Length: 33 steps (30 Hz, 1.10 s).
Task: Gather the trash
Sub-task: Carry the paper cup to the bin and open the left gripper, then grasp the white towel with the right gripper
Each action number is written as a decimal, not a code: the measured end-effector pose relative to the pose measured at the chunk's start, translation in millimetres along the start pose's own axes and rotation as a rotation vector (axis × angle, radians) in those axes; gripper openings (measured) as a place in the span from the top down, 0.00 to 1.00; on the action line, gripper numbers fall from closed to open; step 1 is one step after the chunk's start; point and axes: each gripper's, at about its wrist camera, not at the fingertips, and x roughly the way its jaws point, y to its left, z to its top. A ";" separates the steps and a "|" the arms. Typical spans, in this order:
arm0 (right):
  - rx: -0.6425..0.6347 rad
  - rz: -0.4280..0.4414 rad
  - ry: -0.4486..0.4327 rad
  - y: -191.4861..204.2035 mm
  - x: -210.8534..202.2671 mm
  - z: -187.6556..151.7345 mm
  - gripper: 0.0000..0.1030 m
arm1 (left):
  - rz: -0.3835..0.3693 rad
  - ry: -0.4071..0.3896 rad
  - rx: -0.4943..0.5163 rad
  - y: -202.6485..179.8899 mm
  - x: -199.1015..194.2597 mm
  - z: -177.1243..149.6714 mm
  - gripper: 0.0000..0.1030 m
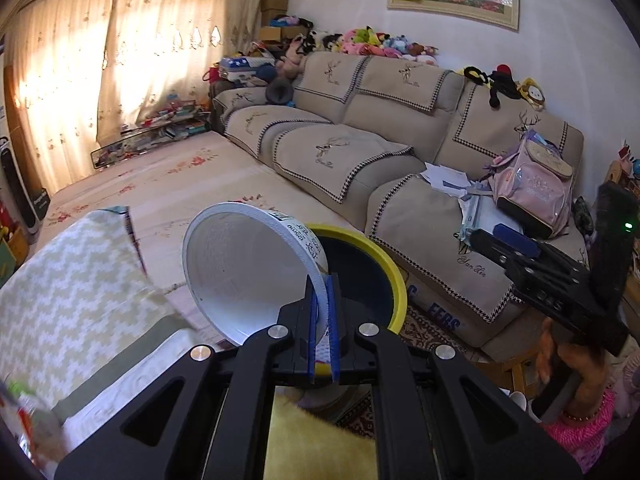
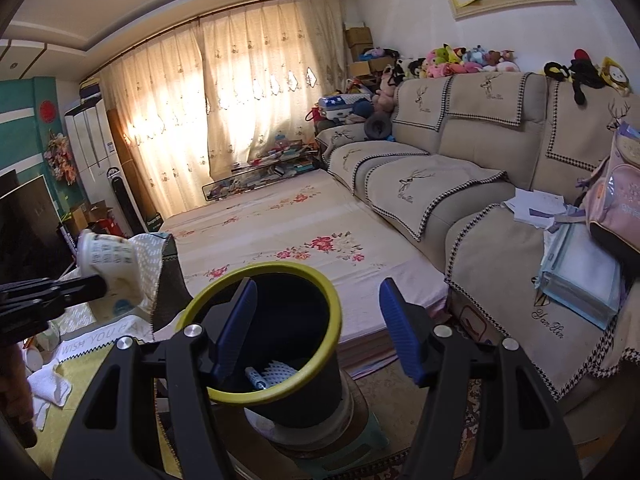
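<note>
Cup (image 1: 248,268) tipped, mouth twd cam | L tool (image 1: 323,320) pinching rim | over bin (image 1: 394,276) | R tool (image 2: 316,328) open

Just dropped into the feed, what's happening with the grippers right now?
The left hand-held gripper is shut on the rim of a white paper bowl, holding it tipped on its side near the yellow-rimmed trash bin. The right hand-held gripper is open and holds nothing, its fingers on either side of the bin's rim as seen in its own view. Some trash already lies at the bottom of the bin. The bowl is not in the bin yet.
</note>
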 end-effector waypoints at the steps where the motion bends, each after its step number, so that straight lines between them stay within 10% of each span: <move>1: 0.004 -0.004 0.000 -3.2 0.3 0.6 0.41 | -0.003 0.010 -0.003 -1.1 14.3 5.6 0.94; 12: 0.012 0.004 0.006 -10.2 5.2 1.5 0.36 | -0.021 0.048 -0.079 6.6 80.8 17.9 0.77; 17: 0.010 0.020 0.021 -6.0 10.0 -2.1 0.36 | 0.017 -0.036 -0.093 11.4 12.5 -0.9 0.67; 25: -0.022 0.056 0.037 14.4 11.7 -4.9 0.36 | 0.177 -0.188 -0.117 18.2 -108.7 -42.0 0.15; 33: -0.115 0.159 0.049 70.9 1.7 -8.6 0.32 | 0.378 -0.255 -0.202 41.2 -202.2 -108.2 0.05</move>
